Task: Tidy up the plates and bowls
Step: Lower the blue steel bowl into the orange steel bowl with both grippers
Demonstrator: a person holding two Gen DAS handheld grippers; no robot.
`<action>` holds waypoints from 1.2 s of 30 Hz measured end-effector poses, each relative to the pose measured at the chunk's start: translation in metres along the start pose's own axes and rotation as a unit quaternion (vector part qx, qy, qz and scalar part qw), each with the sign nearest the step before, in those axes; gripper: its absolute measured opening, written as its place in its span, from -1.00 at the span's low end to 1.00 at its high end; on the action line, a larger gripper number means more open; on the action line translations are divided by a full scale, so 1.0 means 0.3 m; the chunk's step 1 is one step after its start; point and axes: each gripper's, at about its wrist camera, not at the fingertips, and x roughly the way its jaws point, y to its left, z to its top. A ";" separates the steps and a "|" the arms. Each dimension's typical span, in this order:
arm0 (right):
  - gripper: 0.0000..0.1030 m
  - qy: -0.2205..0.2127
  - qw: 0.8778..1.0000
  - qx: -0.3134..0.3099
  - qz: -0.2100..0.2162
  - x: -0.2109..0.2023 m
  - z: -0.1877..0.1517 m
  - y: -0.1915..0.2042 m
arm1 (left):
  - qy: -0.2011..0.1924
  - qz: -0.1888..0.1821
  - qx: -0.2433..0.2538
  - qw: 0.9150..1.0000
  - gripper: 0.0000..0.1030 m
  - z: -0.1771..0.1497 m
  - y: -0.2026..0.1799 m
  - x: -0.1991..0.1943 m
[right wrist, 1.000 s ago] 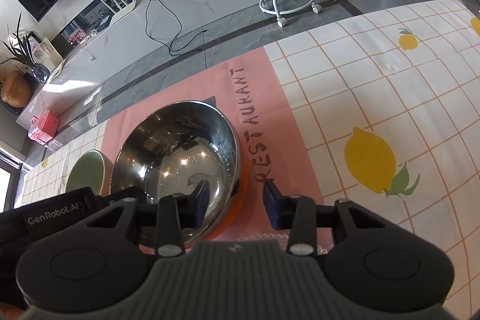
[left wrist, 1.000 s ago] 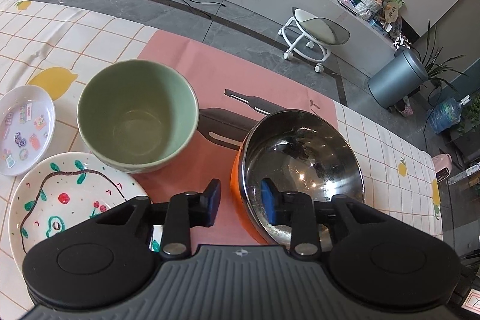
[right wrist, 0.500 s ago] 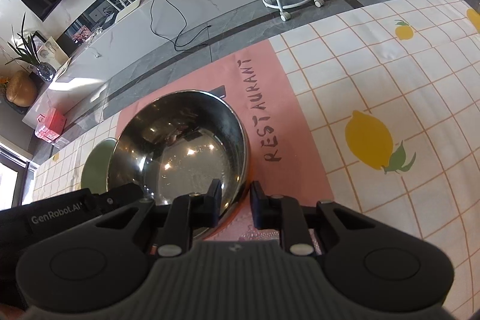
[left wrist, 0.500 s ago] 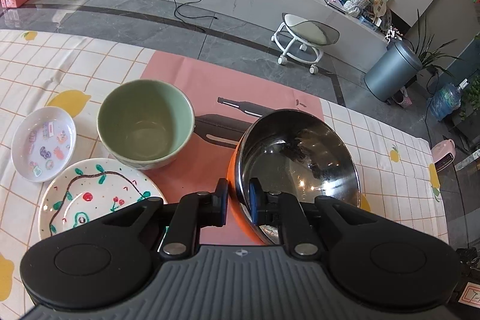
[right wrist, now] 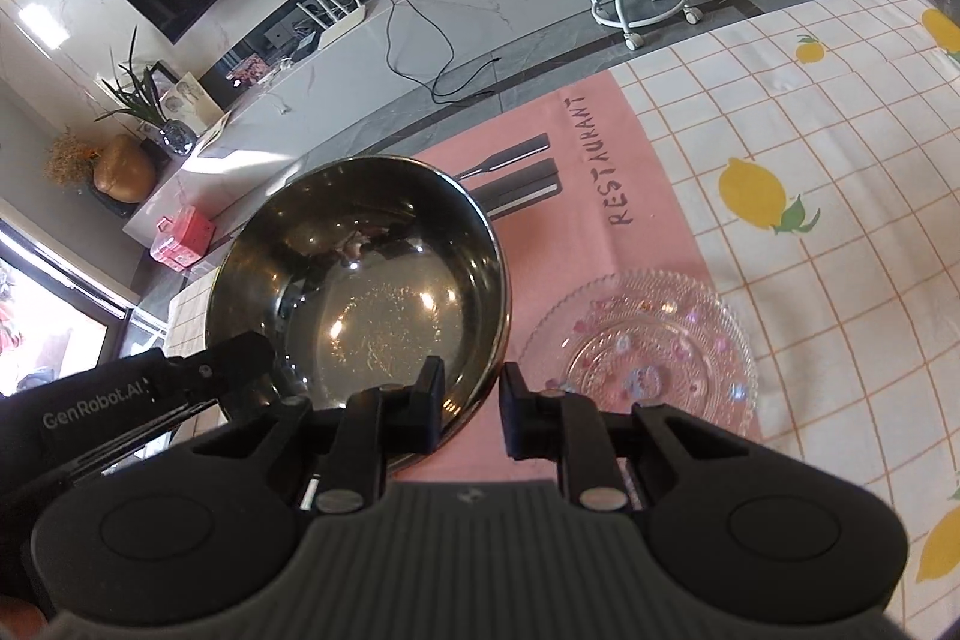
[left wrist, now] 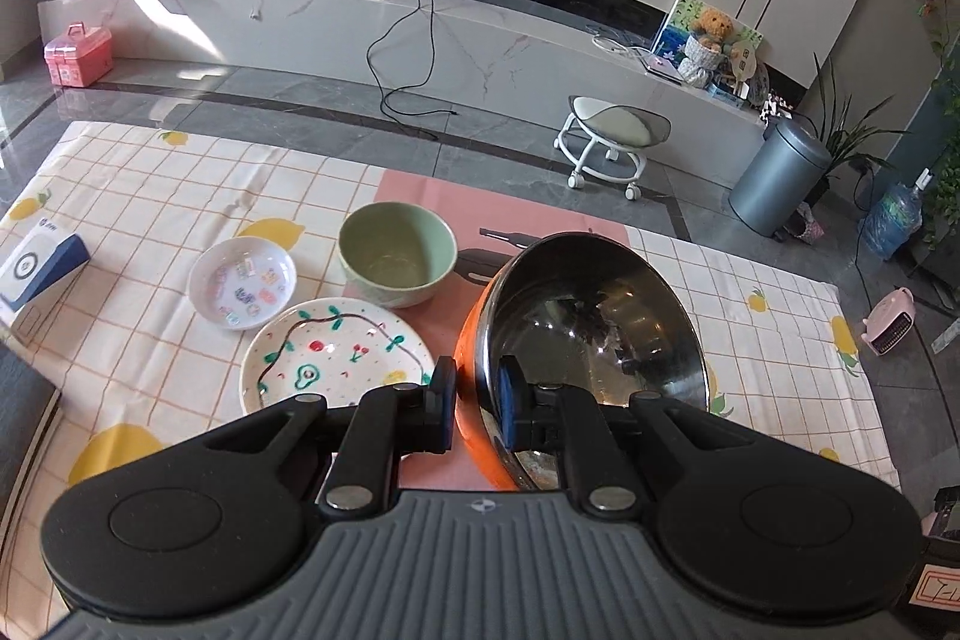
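Note:
Both grippers hold one steel bowl with an orange outside (left wrist: 591, 322), lifted and tilted above the table. My left gripper (left wrist: 477, 409) is shut on its near left rim. My right gripper (right wrist: 472, 415) is shut on its near right rim; the bowl (right wrist: 366, 298) fills the middle of that view. A green bowl (left wrist: 396, 259) stands on the pink mat. A painted plate (left wrist: 333, 361) and a small sticker plate (left wrist: 243, 280) lie to its left. A clear glass plate (right wrist: 648, 346) lies to the right, below the steel bowl.
The table carries a lemon-check cloth (right wrist: 828, 172) with a pink mat (right wrist: 600, 196) in the middle. A blue and white box (left wrist: 39, 265) sits at the table's left edge. A dark object (left wrist: 24, 418) lies at the near left. Beyond the far edge is floor with a stool (left wrist: 612, 136).
Both grippers closed on the steel bowl's rim and lifted it well above the table. The glass plate and more of the table now show below.

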 end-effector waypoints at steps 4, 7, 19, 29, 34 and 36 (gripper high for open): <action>-0.66 0.009 1.000 -0.013 0.014 -0.064 -0.101 0.054 | -0.010 0.008 -0.015 1.000 -0.70 -0.061 0.061 -0.092; -0.66 0.016 0.999 -0.024 0.023 -0.096 -0.167 0.089 | -0.014 0.010 -0.031 0.999 -0.69 -0.107 0.119 -0.153; -0.66 0.019 0.996 -0.080 0.033 -0.185 -0.355 0.211 | -0.003 -0.003 -0.102 0.995 -0.69 -0.274 0.319 -0.268; -0.67 0.033 0.995 -0.096 0.017 -0.151 -0.411 0.236 | 0.006 -0.007 -0.123 0.992 -0.68 -0.342 0.383 -0.265; -0.68 0.042 0.995 -0.095 0.006 -0.124 -0.415 0.237 | 0.021 -0.012 -0.136 0.990 -0.68 -0.355 0.402 -0.228; -0.68 0.044 0.994 -0.096 0.001 -0.114 -0.414 0.233 | 0.029 -0.015 -0.140 0.990 -0.68 -0.362 0.407 -0.210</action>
